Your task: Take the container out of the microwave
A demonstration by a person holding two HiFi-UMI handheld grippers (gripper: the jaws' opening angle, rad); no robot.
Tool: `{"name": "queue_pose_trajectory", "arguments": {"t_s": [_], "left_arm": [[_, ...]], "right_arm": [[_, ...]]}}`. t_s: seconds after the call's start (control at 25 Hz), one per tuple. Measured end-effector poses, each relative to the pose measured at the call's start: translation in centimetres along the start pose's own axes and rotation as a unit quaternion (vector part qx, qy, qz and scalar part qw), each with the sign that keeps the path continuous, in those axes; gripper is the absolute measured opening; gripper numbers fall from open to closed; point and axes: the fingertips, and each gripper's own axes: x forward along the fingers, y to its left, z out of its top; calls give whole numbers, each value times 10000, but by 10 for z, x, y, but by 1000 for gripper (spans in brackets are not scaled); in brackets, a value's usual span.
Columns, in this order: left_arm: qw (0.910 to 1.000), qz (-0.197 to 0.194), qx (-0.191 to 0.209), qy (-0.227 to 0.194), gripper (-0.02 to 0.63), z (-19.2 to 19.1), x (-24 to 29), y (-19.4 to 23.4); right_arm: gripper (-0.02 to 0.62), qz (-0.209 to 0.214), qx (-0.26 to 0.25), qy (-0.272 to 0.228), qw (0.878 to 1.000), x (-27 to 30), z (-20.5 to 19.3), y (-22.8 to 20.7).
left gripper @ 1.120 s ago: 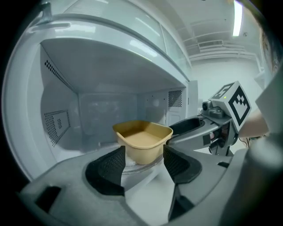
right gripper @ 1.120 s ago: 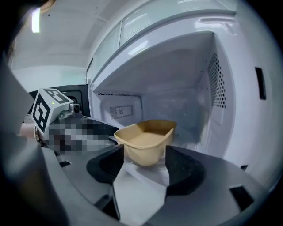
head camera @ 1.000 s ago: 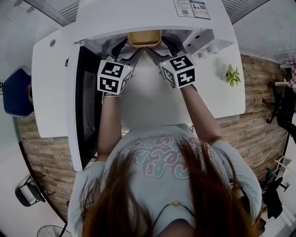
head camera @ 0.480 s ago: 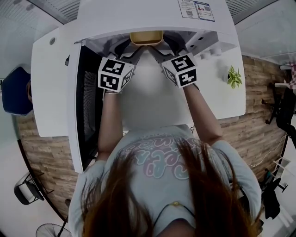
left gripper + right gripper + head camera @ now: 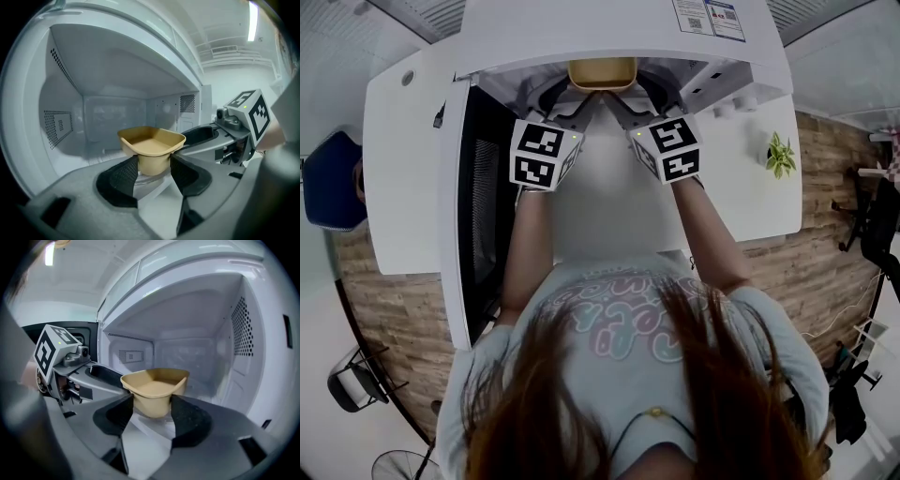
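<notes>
The tan container [image 5: 602,73] sits on the glass turntable [image 5: 146,180] in the middle of the microwave [image 5: 609,28]. The microwave's door [image 5: 478,206] hangs open at the left, and the microwave stands toward the far edge of the bench [image 5: 759,197].

The container looks like a thin moulded tub, empty and light, with a flared rim over a narrower, tapering body. It is probably a little springy, so a hard squeeze could buckle it, while a slack one could let the smooth taper slide. The lower wall beneath the rim seems the sensible hold, with the rim serving as a stop.

The left hand-held gripper [image 5: 153,164] has just been closing its jaws, and the pads look set against that lower wall, one on each side. The right hand-held gripper [image 5: 151,401] has been closing likewise and clasps the same body from the other flank.

The left forearm [image 5: 525,244] and right forearm [image 5: 708,234] reach forward and converge on the opening. Each tool is tipped slightly downward.
</notes>
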Motion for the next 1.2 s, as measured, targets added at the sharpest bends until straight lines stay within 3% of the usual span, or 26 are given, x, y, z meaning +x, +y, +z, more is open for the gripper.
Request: {"name": "queue_pose_trajectory", "arguments": {"t_s": [0.48,1.2], "left_arm": [[9996,-104,143,-236,210,13,-5,-19],[9990,236,23,-384,210,31,-25,-30]], "right_arm": [[253,-202,-11,-173,9996,-24,7,-5],[253,127,59,-382,9992,-42,23,2]]}}
